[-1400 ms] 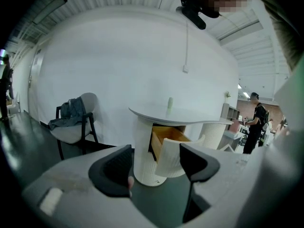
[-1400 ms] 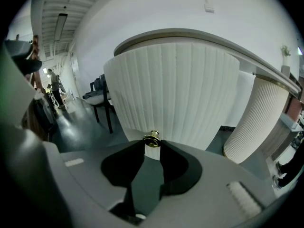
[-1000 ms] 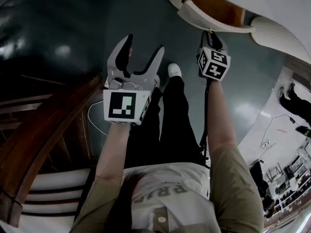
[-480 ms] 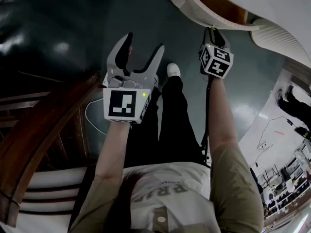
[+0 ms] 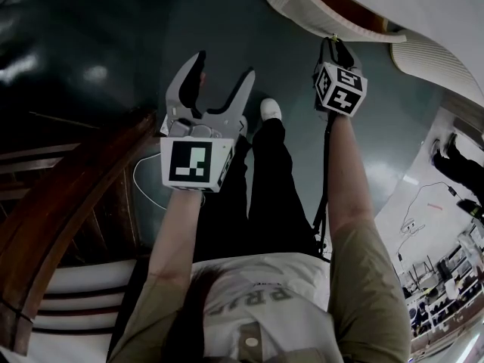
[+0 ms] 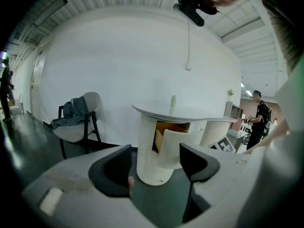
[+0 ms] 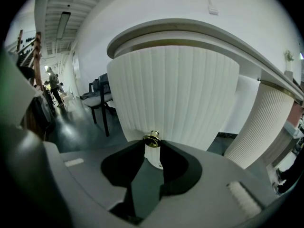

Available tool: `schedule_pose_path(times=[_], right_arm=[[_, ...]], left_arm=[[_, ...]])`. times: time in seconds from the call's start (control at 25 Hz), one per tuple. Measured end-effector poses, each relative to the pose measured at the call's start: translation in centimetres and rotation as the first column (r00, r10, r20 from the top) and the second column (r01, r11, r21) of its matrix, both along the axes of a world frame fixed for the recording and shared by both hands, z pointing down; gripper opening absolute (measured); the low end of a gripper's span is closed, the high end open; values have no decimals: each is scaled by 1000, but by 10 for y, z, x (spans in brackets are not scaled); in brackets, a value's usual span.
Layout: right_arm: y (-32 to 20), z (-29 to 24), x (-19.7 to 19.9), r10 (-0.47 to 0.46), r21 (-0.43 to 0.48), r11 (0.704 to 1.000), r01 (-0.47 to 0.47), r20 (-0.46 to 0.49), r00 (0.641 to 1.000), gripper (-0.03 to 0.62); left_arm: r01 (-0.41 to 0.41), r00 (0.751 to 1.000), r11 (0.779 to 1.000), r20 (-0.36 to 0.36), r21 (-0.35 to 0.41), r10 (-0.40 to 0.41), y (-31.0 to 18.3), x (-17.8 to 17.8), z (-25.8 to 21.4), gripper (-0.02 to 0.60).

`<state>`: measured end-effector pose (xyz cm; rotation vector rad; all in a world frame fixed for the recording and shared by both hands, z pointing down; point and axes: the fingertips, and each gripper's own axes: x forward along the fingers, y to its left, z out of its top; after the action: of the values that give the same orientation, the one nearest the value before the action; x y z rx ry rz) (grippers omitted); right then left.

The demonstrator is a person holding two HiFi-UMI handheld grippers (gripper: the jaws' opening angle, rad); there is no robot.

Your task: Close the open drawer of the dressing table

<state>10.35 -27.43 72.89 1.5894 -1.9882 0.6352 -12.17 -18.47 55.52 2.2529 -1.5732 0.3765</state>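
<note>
Our right gripper (image 7: 152,147) is clenched on the brass knob (image 7: 151,138) of the ribbed white drawer (image 5: 336,23). The drawer stands partly out of the dressing table (image 6: 183,112), its wooden inside showing. Our left gripper (image 5: 223,72) hangs over the dark floor (image 5: 91,36), jaws spread wide, nothing between them.

I had the right claw (image 5: 333,45) at the front of the drawer (image 5: 333,21), its knob (image 7: 151,138) between the jaws, the drawer jutting from the dressing table (image 5: 431,10) ahead on my right, the left claw (image 5: 224,68) well apart to its left over the floor (image 5: 113,36), a chair (image 6: 78,122) farther left.
</note>
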Motion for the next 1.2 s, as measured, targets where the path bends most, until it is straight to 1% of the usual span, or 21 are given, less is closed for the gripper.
schedule_pose_path(times=[0.12,0.28,0.44,0.88,1.2], right_arm=[[-8,0,2,7,-2,1000,-7,2,1000,104],[-18,-1,3,17,2,1000,-17,0,1000,106],[-22,1,4,14,7,1000,-14,-17,1000,106],[-39,-3,4,14,8,1000,-14,-8,1000,104],[-55,-9,3,8,8,1000,-8,-20,1000,106]], left_arm=[[-11,1000,1000,5,3,11,-1,3,1,333],[5,1000,1000,-6,-15,-5,-2,2,1,333],[7,1000,1000,-2,-14,-7,-3,0,3,333],[21,1000,1000,-1,-23,-21,-8,-4,3,333],[40,999,999,-4,-19,-40,-13,-10,-3,332]])
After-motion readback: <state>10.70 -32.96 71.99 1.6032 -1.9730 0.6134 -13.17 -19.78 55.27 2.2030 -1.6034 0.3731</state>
